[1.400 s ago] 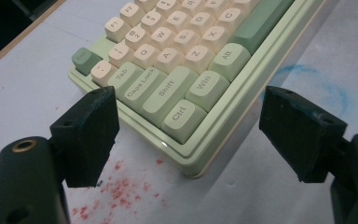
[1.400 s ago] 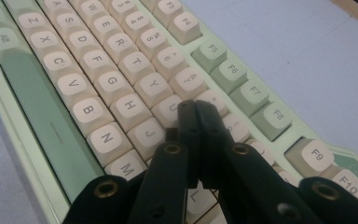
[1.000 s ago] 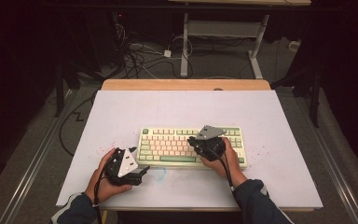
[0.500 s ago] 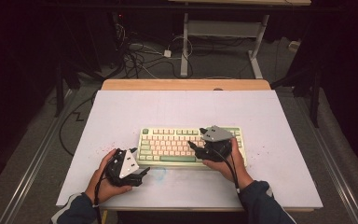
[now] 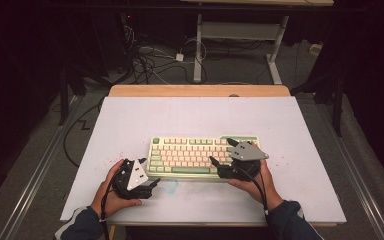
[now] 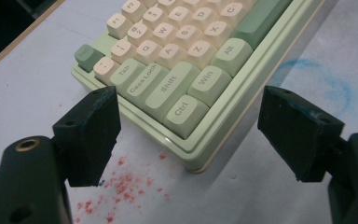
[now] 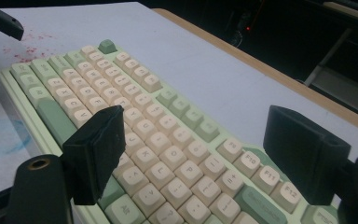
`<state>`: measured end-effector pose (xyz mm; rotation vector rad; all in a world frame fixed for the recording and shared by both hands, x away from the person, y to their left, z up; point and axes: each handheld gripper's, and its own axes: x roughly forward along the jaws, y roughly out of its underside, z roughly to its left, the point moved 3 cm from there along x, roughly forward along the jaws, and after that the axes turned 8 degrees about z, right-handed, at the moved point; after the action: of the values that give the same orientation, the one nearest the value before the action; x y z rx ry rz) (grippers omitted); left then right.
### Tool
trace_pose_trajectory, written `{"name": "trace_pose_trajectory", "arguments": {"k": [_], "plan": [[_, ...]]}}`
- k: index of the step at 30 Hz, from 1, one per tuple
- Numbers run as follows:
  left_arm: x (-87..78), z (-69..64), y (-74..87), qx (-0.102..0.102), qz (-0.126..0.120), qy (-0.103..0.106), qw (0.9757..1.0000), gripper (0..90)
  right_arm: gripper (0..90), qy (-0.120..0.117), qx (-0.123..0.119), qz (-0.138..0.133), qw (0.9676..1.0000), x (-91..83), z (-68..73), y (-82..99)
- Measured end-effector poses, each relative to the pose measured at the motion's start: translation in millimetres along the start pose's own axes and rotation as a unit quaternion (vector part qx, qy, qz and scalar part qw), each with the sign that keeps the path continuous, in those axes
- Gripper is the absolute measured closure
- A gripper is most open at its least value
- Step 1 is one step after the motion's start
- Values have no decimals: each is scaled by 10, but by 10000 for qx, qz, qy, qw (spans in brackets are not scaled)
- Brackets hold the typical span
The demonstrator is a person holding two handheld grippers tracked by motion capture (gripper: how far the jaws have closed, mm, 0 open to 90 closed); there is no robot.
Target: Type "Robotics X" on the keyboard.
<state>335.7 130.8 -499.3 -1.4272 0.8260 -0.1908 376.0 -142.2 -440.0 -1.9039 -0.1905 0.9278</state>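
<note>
1. Two hand-held grippers are seen at a mint-green keyboard [image 5: 204,156], which lies near the front edge of a white-covered table [image 5: 300,125], roughly midway between its left and right edges.
2. The left gripper [image 5: 152,186] is held at the keyboard's front left corner, jaws wide apart and empty; the Ctrl key [image 6: 182,112] is framed between them but is not touched.
3. The right gripper [image 5: 220,154] is poised over the keyboard's right end, its jaws having just been opening, with nothing gripped between them.
4. Progress is judged as slight: the keyboard is flat on the table and unheld, so any grasp or shift of it remains to be done.
5. Red specks [image 6: 121,186] and a blue smear [image 6: 326,84] are noted on the sheet beside it.
</note>
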Motion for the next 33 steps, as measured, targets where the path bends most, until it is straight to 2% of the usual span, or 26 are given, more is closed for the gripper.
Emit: {"name": "trace_pose_trajectory", "arguments": {"k": [2,9,12,16,25,28,30,33], "plan": [[-14,-1,1,56,-3,31,10000,228,220,69,-7,-25,10000,-56,-10,36],[-20,9,-14,16,-21,16,10000,248,226,229,-93,-158,9996,-252,-39,187],[-23,14,-30,-36,-8,20,10000,299,228,261,-58,-170,9995,-334,-62,251],[-49,14,-58,-129,-31,122,9998,386,228,316,-56,-148,9994,-405,-84,340],[-83,35,-114,-316,-30,212,9993,505,228,409,-7,-118,9991,-515,-122,525],[-87,39,-131,-369,-12,227,9991,578,228,432,-77,-79,9990,-528,-113,577],[-81,39,-142,-395,22,210,9990,656,228,429,-66,-60,9990,-539,-102,616],[-76,38,-147,-281,117,175,9994,774,228,405,-69,12,9992,-546,-82,662]]}}
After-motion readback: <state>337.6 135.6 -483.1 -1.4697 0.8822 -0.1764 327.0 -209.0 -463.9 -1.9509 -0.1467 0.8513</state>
